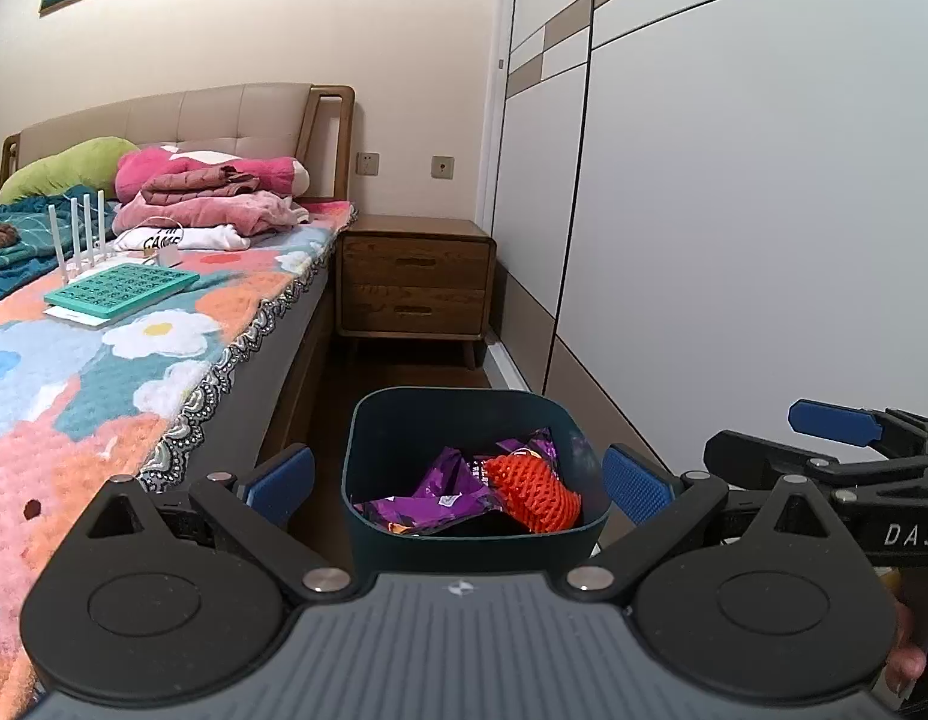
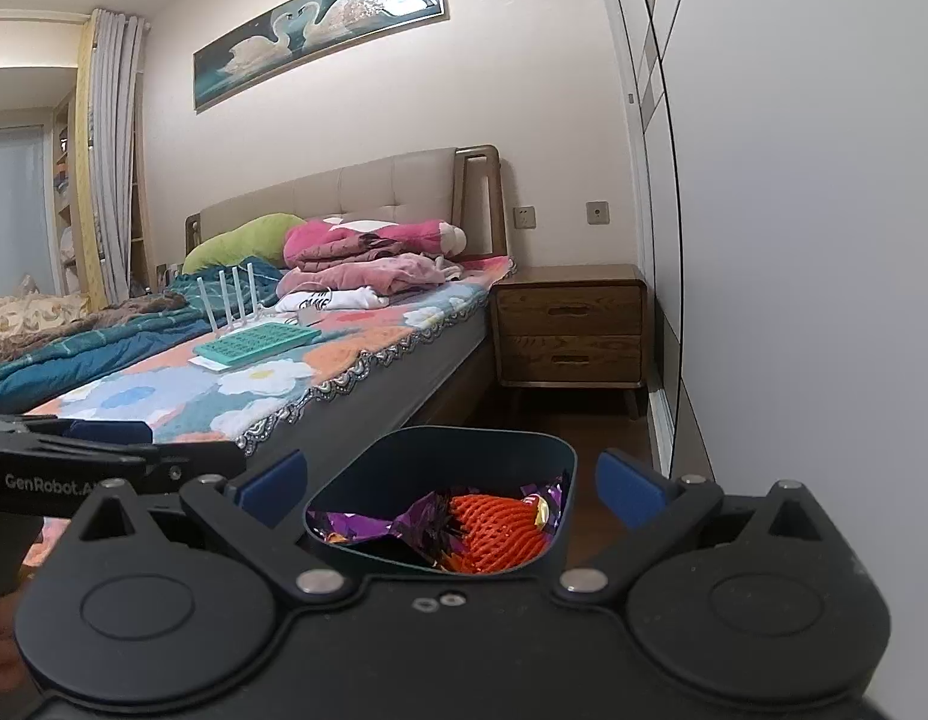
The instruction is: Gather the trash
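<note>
Dark bin [image 1: 368, 438] on the wooden floor beside the bed [image 1: 104, 372], holding purple wrappers [image 1: 446, 489] and an orange foam net [image 1: 532, 492] (net resting on top of the wrappers). Left gripper [image 1: 458, 477] above the bin's near rim, jaws spread wide, nothing held. Right gripper [image 2: 452, 486] alongside, likewise released and empty. Wooden nightstand [image 1: 416, 276] beyond the bin, against the wall.

dark teal bin [image 1: 368, 450] sits upright on the wood floor just beside the bed, open-topped, and inside it purple crinkled wrappers [image 1: 449, 489] lie flat with an orange foam net [image 1: 532, 489] resting on them
</note>
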Tool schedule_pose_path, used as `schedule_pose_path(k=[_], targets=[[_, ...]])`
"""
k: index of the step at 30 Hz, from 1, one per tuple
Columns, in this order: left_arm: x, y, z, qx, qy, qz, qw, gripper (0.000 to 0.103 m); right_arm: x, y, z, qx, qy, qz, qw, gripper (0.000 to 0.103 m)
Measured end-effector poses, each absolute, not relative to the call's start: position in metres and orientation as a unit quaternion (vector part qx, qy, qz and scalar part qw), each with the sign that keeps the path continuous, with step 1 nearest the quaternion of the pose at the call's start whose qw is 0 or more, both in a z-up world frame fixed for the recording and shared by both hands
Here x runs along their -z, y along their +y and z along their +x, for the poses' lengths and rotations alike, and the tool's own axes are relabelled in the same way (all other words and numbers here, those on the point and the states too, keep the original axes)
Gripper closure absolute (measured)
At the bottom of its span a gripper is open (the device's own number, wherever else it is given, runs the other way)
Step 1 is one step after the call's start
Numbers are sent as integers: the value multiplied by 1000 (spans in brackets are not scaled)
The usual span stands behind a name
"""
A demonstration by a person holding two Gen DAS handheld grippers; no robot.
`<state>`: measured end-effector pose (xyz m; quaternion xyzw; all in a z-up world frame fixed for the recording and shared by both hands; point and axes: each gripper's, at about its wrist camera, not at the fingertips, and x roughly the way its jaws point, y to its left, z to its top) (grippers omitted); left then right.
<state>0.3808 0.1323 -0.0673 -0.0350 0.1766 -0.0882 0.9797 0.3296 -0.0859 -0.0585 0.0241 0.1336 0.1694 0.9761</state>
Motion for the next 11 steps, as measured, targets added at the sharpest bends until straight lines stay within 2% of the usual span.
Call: schedule_pose_path(k=[11], targets=[[73, 141, 392, 83, 200, -59, 974, 0, 61, -86, 330, -166, 135, 24, 977, 0]])
